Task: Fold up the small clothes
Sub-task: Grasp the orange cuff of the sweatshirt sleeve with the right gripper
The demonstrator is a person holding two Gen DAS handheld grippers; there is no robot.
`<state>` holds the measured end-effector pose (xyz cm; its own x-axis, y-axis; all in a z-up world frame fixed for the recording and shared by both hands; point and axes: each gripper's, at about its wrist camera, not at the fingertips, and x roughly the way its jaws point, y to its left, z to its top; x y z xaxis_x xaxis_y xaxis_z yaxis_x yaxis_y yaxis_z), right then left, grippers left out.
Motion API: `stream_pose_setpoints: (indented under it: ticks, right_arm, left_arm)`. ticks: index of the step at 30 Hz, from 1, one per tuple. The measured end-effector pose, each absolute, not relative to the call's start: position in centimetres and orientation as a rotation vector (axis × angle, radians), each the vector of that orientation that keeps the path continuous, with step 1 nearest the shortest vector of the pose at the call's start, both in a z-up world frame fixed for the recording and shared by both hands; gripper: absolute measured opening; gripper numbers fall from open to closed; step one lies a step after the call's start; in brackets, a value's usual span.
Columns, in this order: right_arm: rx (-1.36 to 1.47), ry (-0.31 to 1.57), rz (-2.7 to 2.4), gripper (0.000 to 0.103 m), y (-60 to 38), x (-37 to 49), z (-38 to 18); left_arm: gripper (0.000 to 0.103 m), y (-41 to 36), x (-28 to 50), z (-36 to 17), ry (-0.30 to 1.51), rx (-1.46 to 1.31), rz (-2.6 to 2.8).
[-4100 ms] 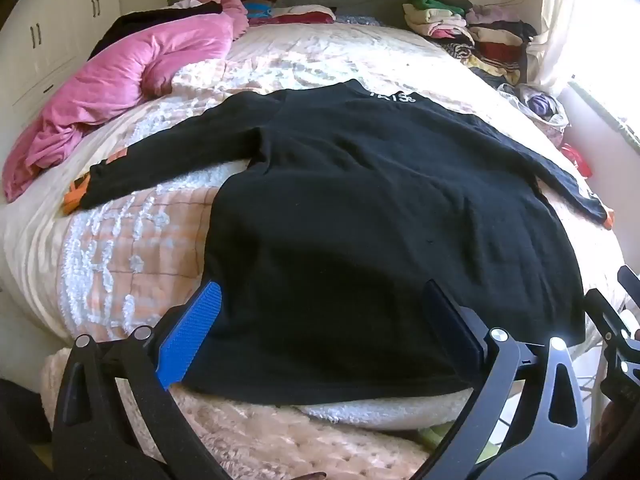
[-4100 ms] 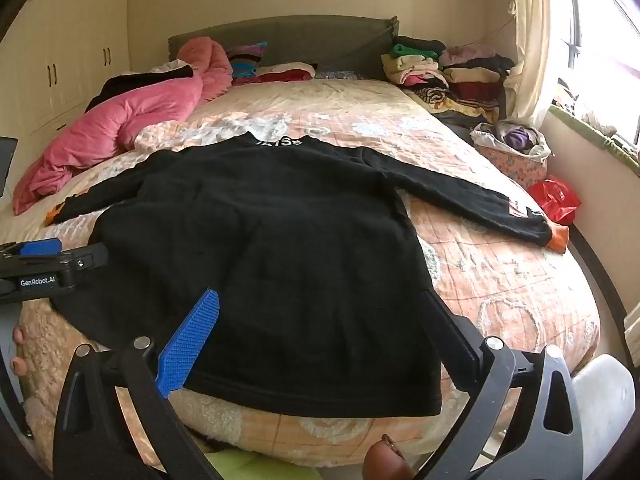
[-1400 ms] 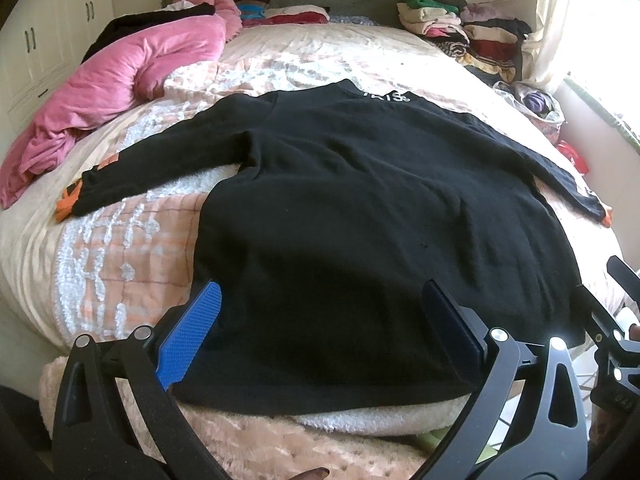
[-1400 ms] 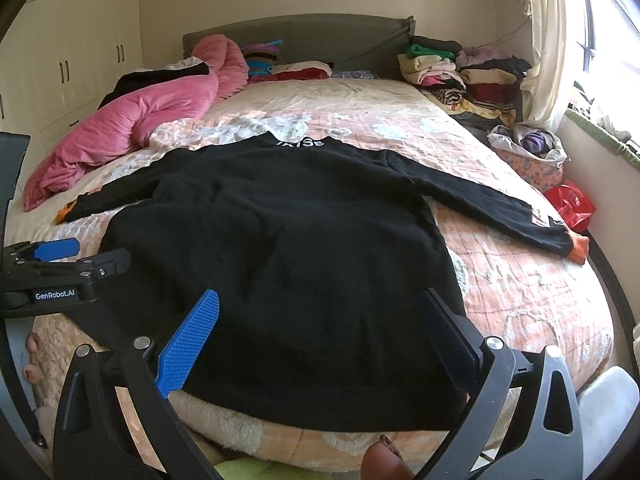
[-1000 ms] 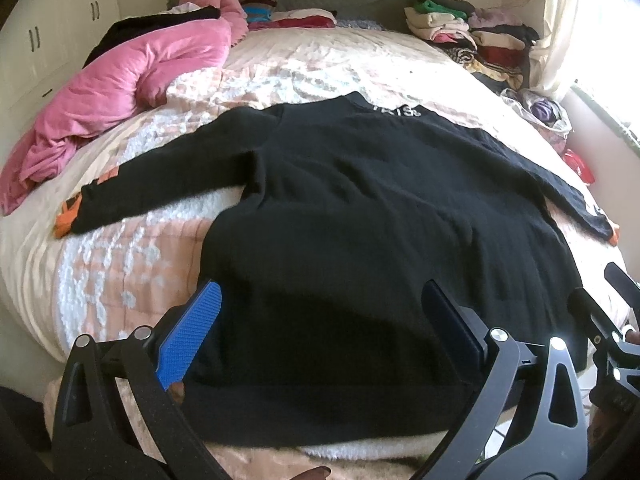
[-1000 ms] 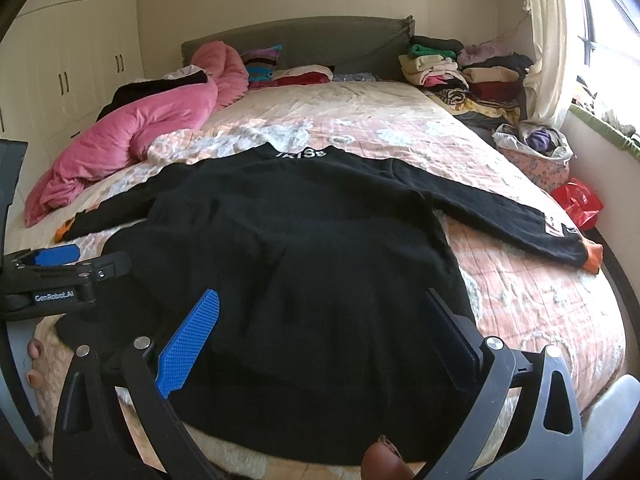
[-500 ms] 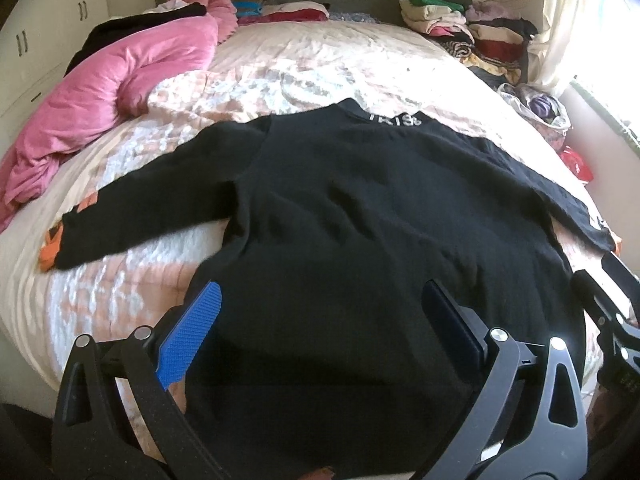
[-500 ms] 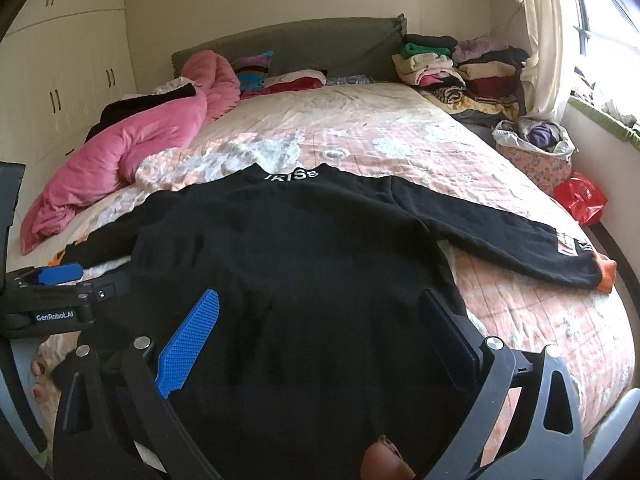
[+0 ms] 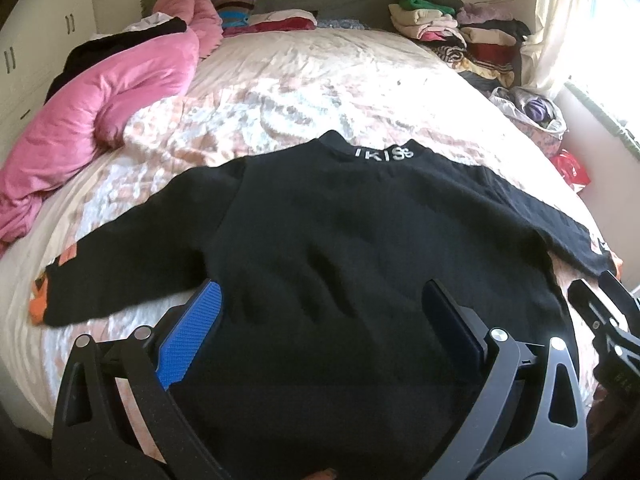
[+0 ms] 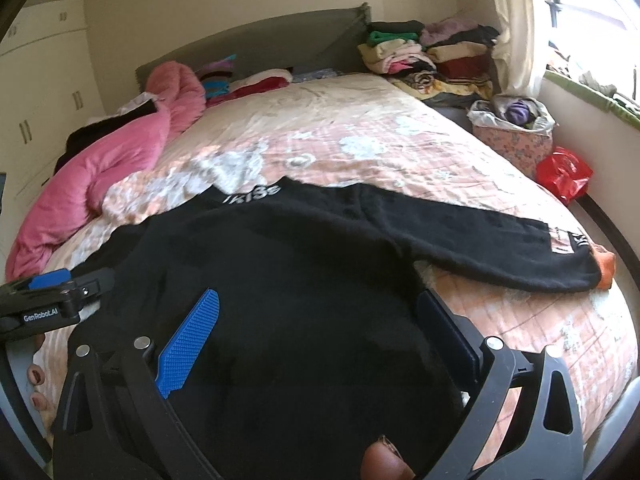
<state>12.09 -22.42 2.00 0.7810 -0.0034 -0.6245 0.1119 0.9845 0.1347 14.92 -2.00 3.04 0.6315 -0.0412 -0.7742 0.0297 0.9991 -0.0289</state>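
A black long-sleeved sweater (image 9: 340,248) lies flat on the bed, collar with white letters (image 9: 384,154) toward the headboard, both sleeves spread out, orange cuffs at the ends. It also shows in the right wrist view (image 10: 288,280). My left gripper (image 9: 320,320) is open, low over the sweater's lower left part. My right gripper (image 10: 316,328) is open over the lower right part, its right finger (image 10: 444,328) near the sweater's side edge under the right sleeve (image 10: 500,240). The hem is hidden below both views.
A pink duvet (image 9: 100,108) is heaped at the bed's left. Folded clothes (image 9: 452,36) are stacked at the far right by the headboard. A floral box (image 10: 516,136) and a red bag (image 10: 564,172) stand on the floor at the right. The peach quilt (image 9: 320,80) covers the bed.
Both grippers have moved forward and lower over the sweater; its hem has gone out of view beneath them. The sweater lies as before. Both grippers stay open.
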Motion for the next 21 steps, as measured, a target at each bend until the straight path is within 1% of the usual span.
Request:
stream_pose_setpoints:
  ticks: [15, 21]
  right_arm:
    - [0.299, 0.668, -0.266, 0.099, -28.9, 15.2, 2.4]
    - [0.342, 0.657, -0.381, 0.099, -32.9, 15.5, 2.1]
  left_arm:
    - [0.094, -4.8, 21.5, 3.6, 0.893, -0.005, -0.068]
    - [0.094, -6.5, 24.1, 2.8, 0.914, -0.006, -0.080]
